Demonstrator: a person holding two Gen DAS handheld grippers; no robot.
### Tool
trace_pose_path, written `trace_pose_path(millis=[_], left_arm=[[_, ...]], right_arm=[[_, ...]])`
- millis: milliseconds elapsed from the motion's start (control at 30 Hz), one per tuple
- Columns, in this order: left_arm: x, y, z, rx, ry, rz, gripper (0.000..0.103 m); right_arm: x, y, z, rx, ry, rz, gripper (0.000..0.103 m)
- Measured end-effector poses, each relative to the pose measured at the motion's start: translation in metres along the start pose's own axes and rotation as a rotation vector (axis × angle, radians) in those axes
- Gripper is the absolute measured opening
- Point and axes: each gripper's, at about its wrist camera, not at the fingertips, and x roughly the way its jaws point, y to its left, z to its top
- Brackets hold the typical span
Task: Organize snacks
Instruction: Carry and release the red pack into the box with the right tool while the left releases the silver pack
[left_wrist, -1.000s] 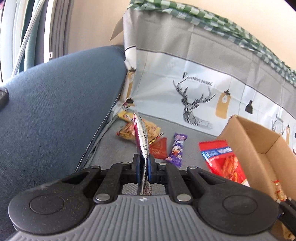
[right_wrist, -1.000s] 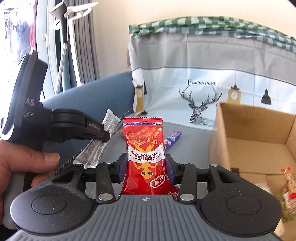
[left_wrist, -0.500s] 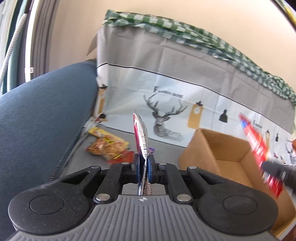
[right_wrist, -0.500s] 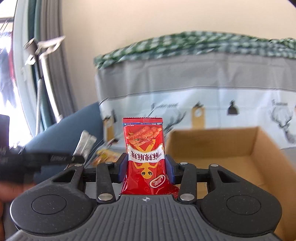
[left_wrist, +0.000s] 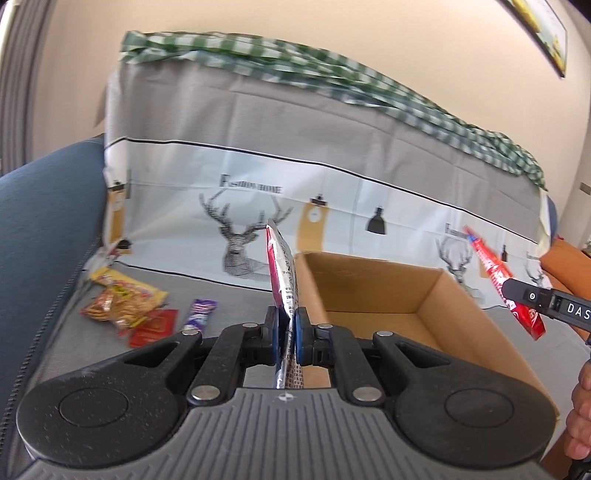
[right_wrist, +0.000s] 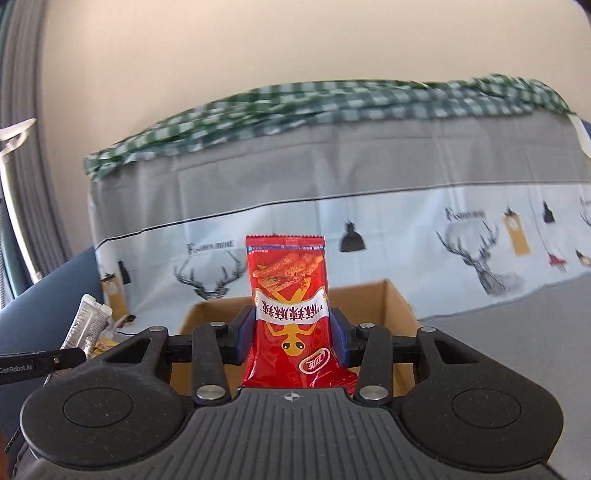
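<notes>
Sofa setting: grey seat cover (left_wrist: 229, 291), deer-print drape (left_wrist: 332, 206) behind, checked cloth (left_wrist: 332, 77) on top.

Left claw (left_wrist: 287, 334): clamped on a silver-and-red packet (left_wrist: 282, 273), held edge-on and upright above the near left corner of the cardboard box (left_wrist: 388, 284). Box open-topped, walls upright, its inside unobstructed as far as seen.

Right claw (right_wrist: 292, 338): pinching a red snack bag (right_wrist: 288, 291), face toward the camera, upright before the box (right_wrist: 391, 295); in the left view this bag (left_wrist: 495, 273) hangs beyond the box's right wall.

Loose on the seat, left of the box: yellow snack bag (left_wrist: 123, 301), red sachet (left_wrist: 155, 325), purple bar (left_wrist: 199, 312), near the blue armrest (left_wrist: 40, 236).
</notes>
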Motion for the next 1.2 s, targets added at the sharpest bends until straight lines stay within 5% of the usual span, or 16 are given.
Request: trace_pose_path(millis=[100, 167, 433, 567, 700, 867, 1000, 1200], left_arm=[[0.007, -0.014, -0.001, 0.015, 0.001, -0.03, 0.008], [0.011, -0.024, -0.002, 0.043, -0.005, -0.038, 0.008], [0.032, -0.057, -0.009, 0.121, 0.005, -0.125, 0.009], [0.032, -0.066, -0.014, 0.135, 0.013, -0.182, 0.012], [0.03, -0.069, -0.015, 0.145, 0.007, -0.187, 0.032], [0.031, -0.059, -0.012, 0.109, 0.014, -0.174, 0.036], [0.03, -0.053, -0.011, 0.098, 0.015, -0.159, 0.049], [0.025, -0.051, -0.01, 0.113, -0.004, -0.137, 0.066]], right_arm=[[-0.007, -0.008, -0.002, -0.03, -0.034, -0.018, 0.042], [-0.009, -0.011, -0.004, -0.054, -0.041, -0.024, 0.025], [0.003, -0.025, -0.012, -0.035, 0.013, -0.033, 0.025], [0.008, -0.027, -0.014, -0.015, 0.035, -0.05, 0.042], [0.011, -0.025, -0.015, -0.007, 0.044, -0.06, 0.052], [0.014, -0.022, -0.015, -0.013, 0.042, -0.071, 0.056], [0.015, -0.017, -0.015, -0.027, 0.041, -0.084, 0.068], [0.017, -0.014, -0.016, -0.009, 0.028, -0.1, 0.068]])
